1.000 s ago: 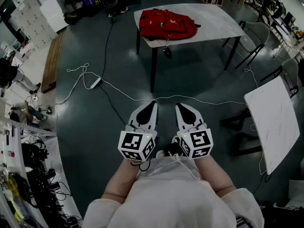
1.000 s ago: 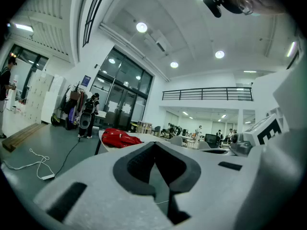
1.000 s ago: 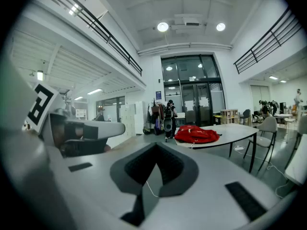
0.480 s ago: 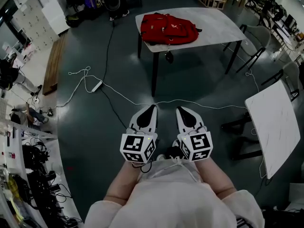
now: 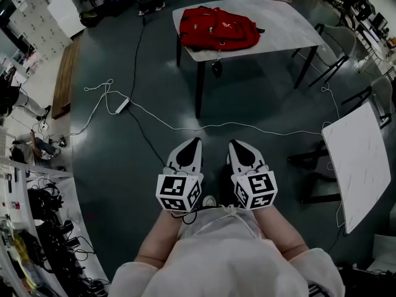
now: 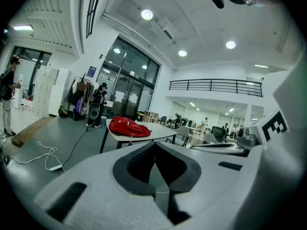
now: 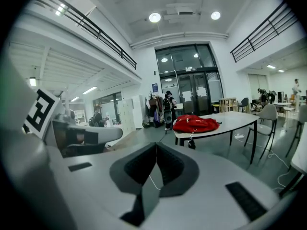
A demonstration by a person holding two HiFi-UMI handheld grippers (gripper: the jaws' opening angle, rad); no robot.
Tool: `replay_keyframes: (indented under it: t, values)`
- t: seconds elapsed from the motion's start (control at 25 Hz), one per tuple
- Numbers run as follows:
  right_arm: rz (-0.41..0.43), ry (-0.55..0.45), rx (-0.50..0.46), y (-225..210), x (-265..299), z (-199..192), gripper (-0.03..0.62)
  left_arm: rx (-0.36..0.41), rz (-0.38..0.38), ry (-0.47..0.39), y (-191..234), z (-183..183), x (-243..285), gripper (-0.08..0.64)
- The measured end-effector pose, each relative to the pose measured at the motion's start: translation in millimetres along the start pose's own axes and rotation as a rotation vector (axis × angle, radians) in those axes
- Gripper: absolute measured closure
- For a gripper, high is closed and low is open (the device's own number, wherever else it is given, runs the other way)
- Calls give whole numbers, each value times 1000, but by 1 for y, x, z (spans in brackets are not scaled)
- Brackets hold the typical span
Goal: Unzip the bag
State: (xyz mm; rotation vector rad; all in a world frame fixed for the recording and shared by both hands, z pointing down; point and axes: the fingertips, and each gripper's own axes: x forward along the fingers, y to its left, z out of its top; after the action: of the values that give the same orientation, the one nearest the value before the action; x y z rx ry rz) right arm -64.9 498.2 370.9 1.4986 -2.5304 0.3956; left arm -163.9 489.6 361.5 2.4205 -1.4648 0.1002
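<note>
A red backpack (image 5: 218, 28) lies on the left half of a white table (image 5: 281, 25) far ahead; it also shows small in the left gripper view as the backpack (image 6: 128, 127) and in the right gripper view as the backpack (image 7: 194, 123). My left gripper (image 5: 193, 142) and right gripper (image 5: 236, 145) are held side by side close to my body, well short of the table. Both point toward it. Each has its jaws shut with nothing between them.
A white cable and power strip (image 5: 121, 107) trail across the dark floor between me and the table. A second white table (image 5: 359, 163) stands at the right, with chairs (image 5: 343, 45) behind. Shelves and clutter (image 5: 31, 228) line the left side.
Both grippers have sunk slightly and stayed shut. The view has shifted a little, so the table and backpack sit a touch higher and further left in the picture.
</note>
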Motion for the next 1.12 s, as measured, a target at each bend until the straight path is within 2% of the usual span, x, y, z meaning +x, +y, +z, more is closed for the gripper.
replay_keyframes:
  t: [0.28,0.48,0.84,1.12]
  values:
    - [26,42,30,-42,53,-4,565,-12,33,51,22,-7,58,540]
    - [40,59,20,-96,102,19,565,-37,53,57,33,9,129,540]
    - [88,70,-29,-202,182,76,565,-34,111,38,41,57,261,540]
    - [121,97,-13,-261,231,89,565,-66,166,60,55,61,325,540]
